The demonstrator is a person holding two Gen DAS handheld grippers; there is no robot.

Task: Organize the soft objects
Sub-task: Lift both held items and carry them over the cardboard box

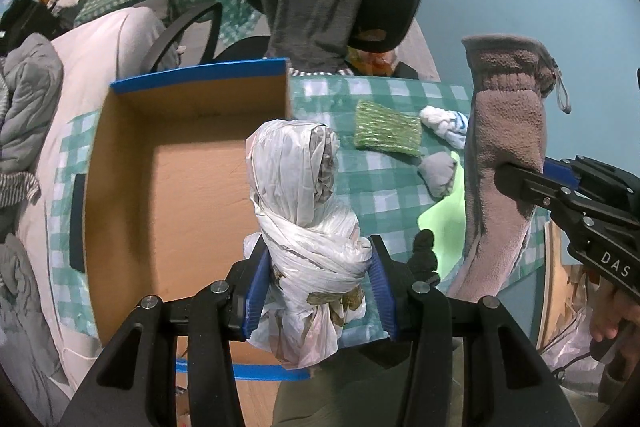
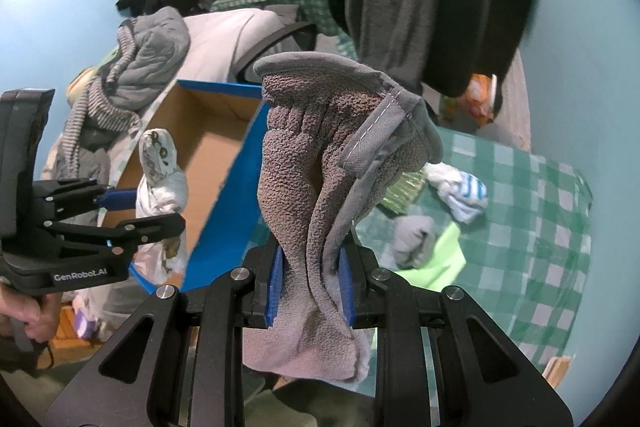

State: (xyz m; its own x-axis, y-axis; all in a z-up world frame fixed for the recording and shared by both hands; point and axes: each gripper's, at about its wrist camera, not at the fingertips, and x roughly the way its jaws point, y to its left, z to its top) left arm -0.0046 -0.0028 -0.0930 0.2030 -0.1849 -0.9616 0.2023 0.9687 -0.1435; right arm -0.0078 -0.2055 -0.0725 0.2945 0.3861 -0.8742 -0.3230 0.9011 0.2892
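Above the cardboard box (image 1: 168,187) – a knotted white plastic bag (image 1: 308,227), crinkled

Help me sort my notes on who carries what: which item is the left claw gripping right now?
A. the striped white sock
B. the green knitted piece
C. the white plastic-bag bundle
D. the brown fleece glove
C: in the left wrist view the left claw presses its blue pads against the twisted white plastic-bag bundle, while the right claw holds the brown fleece glove.
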